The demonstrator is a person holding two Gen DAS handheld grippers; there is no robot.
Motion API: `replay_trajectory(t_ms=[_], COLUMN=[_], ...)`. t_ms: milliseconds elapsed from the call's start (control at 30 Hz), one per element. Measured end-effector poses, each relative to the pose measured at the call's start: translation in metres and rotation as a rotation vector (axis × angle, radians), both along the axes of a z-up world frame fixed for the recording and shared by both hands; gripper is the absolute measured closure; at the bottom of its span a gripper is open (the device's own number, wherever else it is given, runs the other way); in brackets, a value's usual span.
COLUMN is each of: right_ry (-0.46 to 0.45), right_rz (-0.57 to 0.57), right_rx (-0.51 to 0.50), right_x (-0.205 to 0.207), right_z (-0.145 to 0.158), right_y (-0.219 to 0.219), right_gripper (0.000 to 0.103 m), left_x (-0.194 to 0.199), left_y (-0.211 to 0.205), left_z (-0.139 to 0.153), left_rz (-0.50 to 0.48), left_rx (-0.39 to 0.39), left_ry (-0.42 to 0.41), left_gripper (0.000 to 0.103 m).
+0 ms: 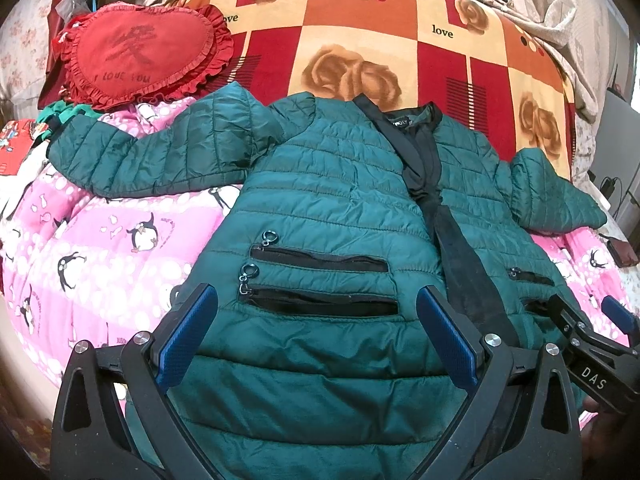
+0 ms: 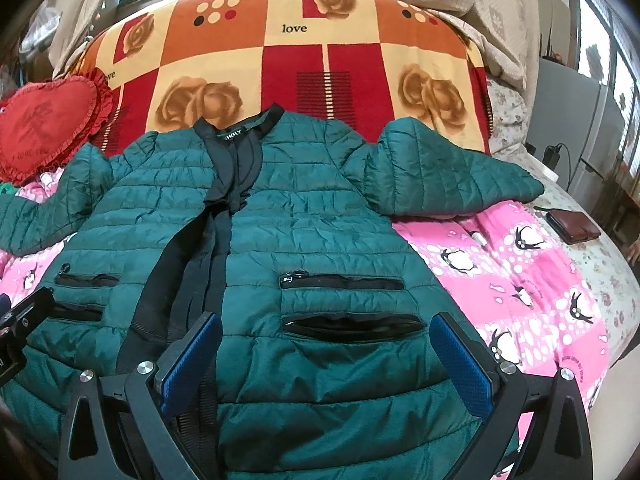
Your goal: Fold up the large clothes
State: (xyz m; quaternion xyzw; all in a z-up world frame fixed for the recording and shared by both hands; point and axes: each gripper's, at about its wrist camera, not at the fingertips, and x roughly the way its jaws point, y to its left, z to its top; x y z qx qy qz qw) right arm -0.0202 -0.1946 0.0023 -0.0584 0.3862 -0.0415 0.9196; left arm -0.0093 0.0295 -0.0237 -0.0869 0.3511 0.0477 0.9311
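The green puffy jacket (image 1: pixel 320 200) is lying flat on the bed, front side up, with both sleeves sticking out to the sides. It is resting partly on a pink penguin quilt (image 1: pixel 100 248) and partly on an orange and red rose blanket (image 1: pixel 360 32).

In the left wrist view, the left claw (image 1: pixel 316 328) is hanging over the bottom part of the jacket with its blue fingers (image 1: pixel 188 332) spread wide apart and holding nothing. Two black zip pockets (image 1: pixel 320 280) are showing just past the fingers. This view is showing the whole red heart pillow (image 1: pixel 140 52) sitting beside the jacket's far sleeve. It is also catching the other claw at the lower right edge, black with the letters DAS on it.

In the right wrist view, the right claw (image 2: pixel 326 360) is also hanging over the jacket's bottom part, fingers (image 2: pixel 464 364) wide apart and empty. The black strip (image 2: pixel 176 288) down the jacket's front is lying just beside one finger. Only this view is clearly showing the brown wallet (image 2: pixel 574 226) lying on the bed past the sleeve tip, and a grey fridge (image 2: pixel 568 120) standing off to the side. The heart pillow is only partly showing here.
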Motion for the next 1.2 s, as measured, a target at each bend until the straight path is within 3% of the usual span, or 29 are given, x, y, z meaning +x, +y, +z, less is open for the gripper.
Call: replay_trajectory(t_ms=[200, 767, 1200], right_ry=[-0.046, -0.039, -0.107], right_rz=[-0.005, -0.010, 0.038], right_rx=[-0.026, -0.049, 0.055], right_x=[-0.003, -0.003, -0.014], right_z=[0.000, -0.003, 0.006], right_y=[0.000, 0.005, -0.004], right_gripper=[0.000, 0.000, 0.000], left_x=[0.000, 0.000, 0.000], left_y=[0.000, 0.001, 0.002], left_z=[0.000, -0.001, -0.001], left_rz=[-0.001, -0.001, 0.000], left_rx=[-0.002, -0.006, -0.005], left_ry=[-0.002, -0.002, -0.002], left_gripper=[0.003, 0.003, 0.003])
